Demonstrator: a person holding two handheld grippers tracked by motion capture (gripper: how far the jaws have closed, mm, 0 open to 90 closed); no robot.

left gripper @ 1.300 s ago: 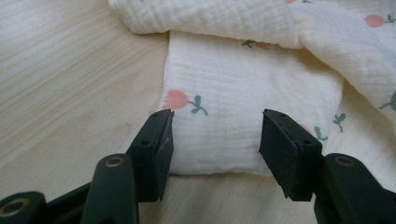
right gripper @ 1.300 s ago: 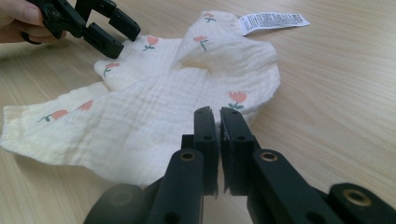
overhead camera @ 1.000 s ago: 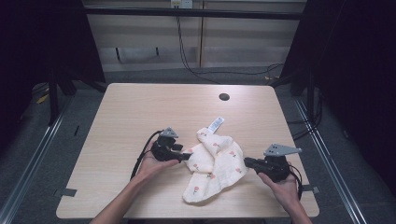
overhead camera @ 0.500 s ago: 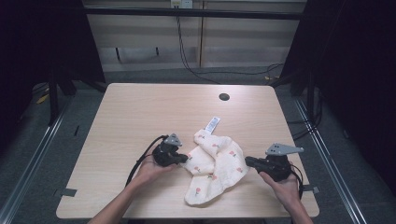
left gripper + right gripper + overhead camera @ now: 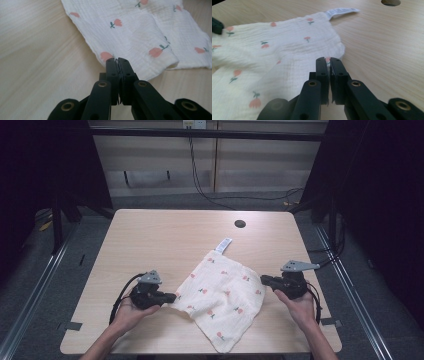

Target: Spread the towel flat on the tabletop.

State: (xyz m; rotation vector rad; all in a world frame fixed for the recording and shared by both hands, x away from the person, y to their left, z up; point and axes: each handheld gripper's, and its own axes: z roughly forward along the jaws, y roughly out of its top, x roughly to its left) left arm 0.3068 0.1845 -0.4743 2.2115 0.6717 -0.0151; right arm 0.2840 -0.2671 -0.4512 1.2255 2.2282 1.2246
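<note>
— Where is the cloth [image 5: 222,295] right now?

— It lies spread across the near half of the desk [image 5: 165,235], between the person's two hands. It is white with small pink flowers, and it sits like a diamond, one corner toward the far side and one toward the near edge of the desk.

— What about the left gripper [image 5: 169,297]?

— Its fingers [image 5: 111,68] are pressed together on the left corner of the cloth. In the left gripper view a thin edge of fabric is pinched between them. The jaws have just been closing on that corner.

— And the right gripper [image 5: 264,279]?

— Same on the other side. Its fingers [image 5: 322,67] are clamped tight on the right corner, with a sliver of the fabric showing between them in the right gripper view.

— Is the cloth flat?

— Mostly. It is drawn out between the two grips, with some soft folds and ripples in the middle. The near corner rests close to the edge of the desk.

— Anything else on it?

— A white label [image 5: 223,245] sticks out from the far corner and lies on the wood. Beyond that, well apart from the cloth, there is a round hole [image 5: 240,224] in the desk.
</note>
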